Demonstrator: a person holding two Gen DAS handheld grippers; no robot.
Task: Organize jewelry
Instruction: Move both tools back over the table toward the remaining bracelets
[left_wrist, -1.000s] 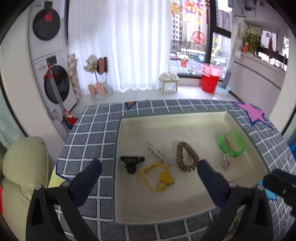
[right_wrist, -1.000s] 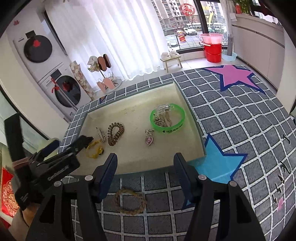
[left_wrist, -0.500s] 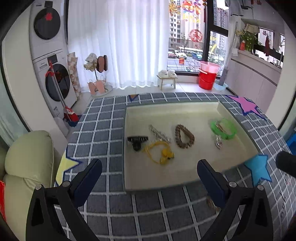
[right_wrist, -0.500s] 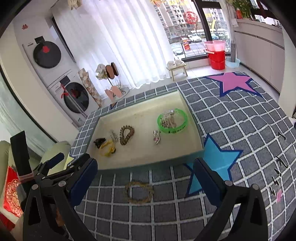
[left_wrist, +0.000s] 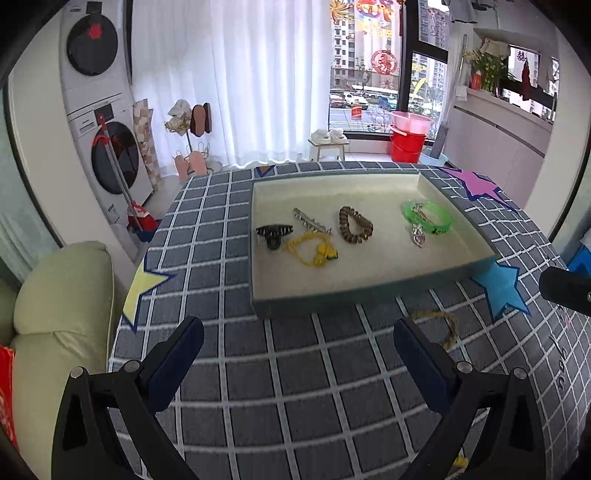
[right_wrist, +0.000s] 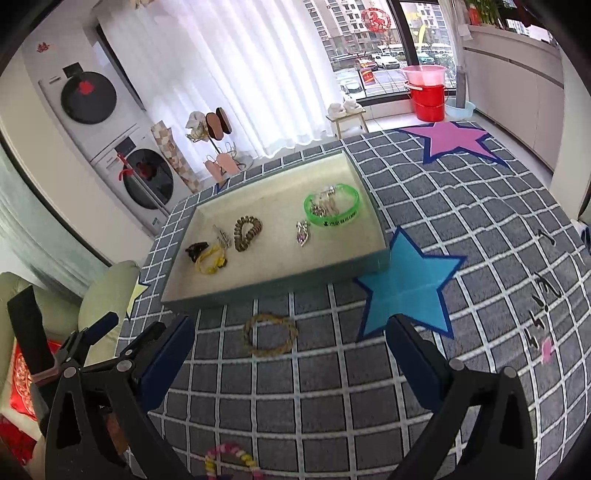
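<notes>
Both grippers, left (left_wrist: 298, 354) and right (right_wrist: 290, 352), hang spread wide, holding nothing. Ahead of the right one lies a braided bracelet (right_wrist: 270, 334); the tray (right_wrist: 280, 286) sits beyond.

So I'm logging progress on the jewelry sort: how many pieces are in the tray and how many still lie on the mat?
In the cream-lined tray: 7
On the grey checked mat: 2, a braided tan bracelet and a pink-yellow beaded bracelet
Total: 9

I count one tray (right_wrist: 280, 286) holding six pieces: one black claw clip (left_wrist: 274, 233), one silver clip (left_wrist: 310, 222), one yellow cord (left_wrist: 314, 251), one brown coil (left_wrist: 355, 224), one green bangle (left_wrist: 428, 218), one pendant (left_wrist: 418, 236). Two bracelets lie outside: one tan (right_wrist: 270, 334), one pink-and-yellow beaded (right_wrist: 231, 458).
</notes>
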